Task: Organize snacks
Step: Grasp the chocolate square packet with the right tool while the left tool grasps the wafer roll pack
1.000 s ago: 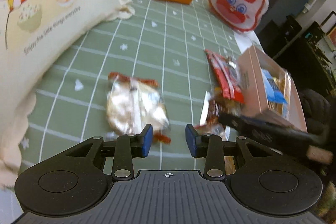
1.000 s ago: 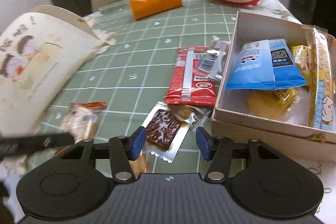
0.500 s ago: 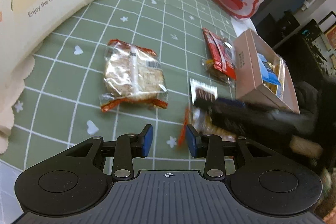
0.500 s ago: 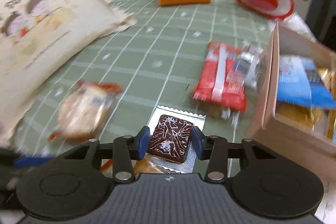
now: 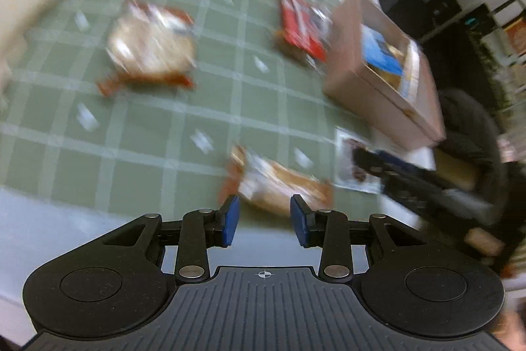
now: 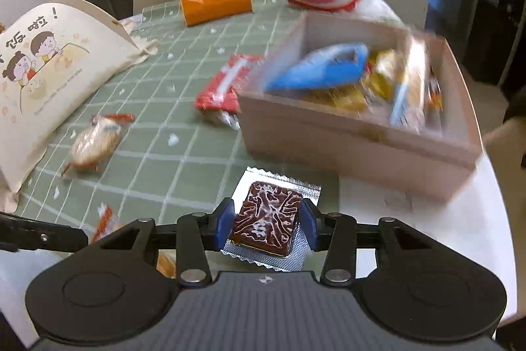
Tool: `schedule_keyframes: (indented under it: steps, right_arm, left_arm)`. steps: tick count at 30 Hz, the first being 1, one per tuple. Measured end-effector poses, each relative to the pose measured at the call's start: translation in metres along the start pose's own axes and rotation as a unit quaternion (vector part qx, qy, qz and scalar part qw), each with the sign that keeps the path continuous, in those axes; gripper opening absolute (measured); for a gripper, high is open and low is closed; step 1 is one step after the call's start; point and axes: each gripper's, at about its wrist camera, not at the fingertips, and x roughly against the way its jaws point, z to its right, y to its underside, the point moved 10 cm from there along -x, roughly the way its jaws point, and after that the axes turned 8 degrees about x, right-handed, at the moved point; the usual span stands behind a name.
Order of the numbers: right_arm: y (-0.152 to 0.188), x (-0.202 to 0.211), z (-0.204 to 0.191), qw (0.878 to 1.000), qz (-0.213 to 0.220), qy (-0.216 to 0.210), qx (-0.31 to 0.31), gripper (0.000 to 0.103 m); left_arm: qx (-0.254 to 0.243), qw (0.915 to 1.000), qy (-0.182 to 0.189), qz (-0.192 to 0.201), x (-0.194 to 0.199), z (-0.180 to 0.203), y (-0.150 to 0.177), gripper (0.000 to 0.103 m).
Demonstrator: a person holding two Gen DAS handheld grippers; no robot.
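- At the far left, the cartoon bag [image 6: 49, 61] lay on the green cloth [image 6: 184, 107], no part of the sorting.
- Just right of it, a round bun pack [image 6: 93, 140] lay loose on the cloth, well apart from the box; that one was left to do.
- Your left gripper [image 5: 264, 221] stood with its jaws apart and nothing pressed between the pads; it hung just short of a second bun pack [image 5: 279, 183] at the near edge of the cloth. I judged that pack your likely next pick on that side, though the blur left the gap hard to read.
- In the middle, your right gripper [image 6: 268, 224] was clamped on the brownie pack [image 6: 266, 219], both pads against its sides, the pack raised off the table.
- Farther off, a red pack [image 6: 227, 84] lay against the left wall of the box [image 6: 345, 140], not yet inside.
- On the right, the box already held a blue pack [image 6: 322, 71] and several yellow ones, so some of the sorting was done.
- By my count four packs remained outside: two buns, the red one, and the brownie in your grip.
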Motion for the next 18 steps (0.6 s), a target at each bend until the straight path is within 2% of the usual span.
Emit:
schedule_keyframes:
  steps: [2,6,7,9,13,18]
  right_arm:
    - [0.010,0.000,0.005,1.000,0.000,-0.004,0.000,0.048]
    - [0.023,-0.002,0.005,1.000,0.000,0.018,0.018,0.057]
    - [0.024,0.000,0.004,0.999,0.005,0.025,0.024,0.060]
    - [0.026,0.000,0.005,0.998,0.007,0.043,0.042,0.073]
    - [0.034,0.006,0.012,0.998,0.013,0.050,0.039,0.082]
    - [0.040,0.005,0.021,0.999,0.009,0.035,0.005,0.088]
  left_arm:
    - [0.017,0.9997,0.011,-0.014,-0.009,0.005,0.006,0.039]
    - [0.007,0.9998,-0.010,0.013,-0.024,0.011,-0.009,0.039]
    - [-0.004,0.9995,-0.023,0.020,-0.028,0.012,-0.015,0.039]
    - [-0.028,0.9977,-0.050,0.035,-0.035,0.015,-0.025,0.039]
    - [-0.072,0.9954,-0.047,0.042,-0.048,0.033,-0.031,0.042]
    - [-0.158,0.9837,-0.064,0.059,-0.056,0.050,-0.028,0.053]
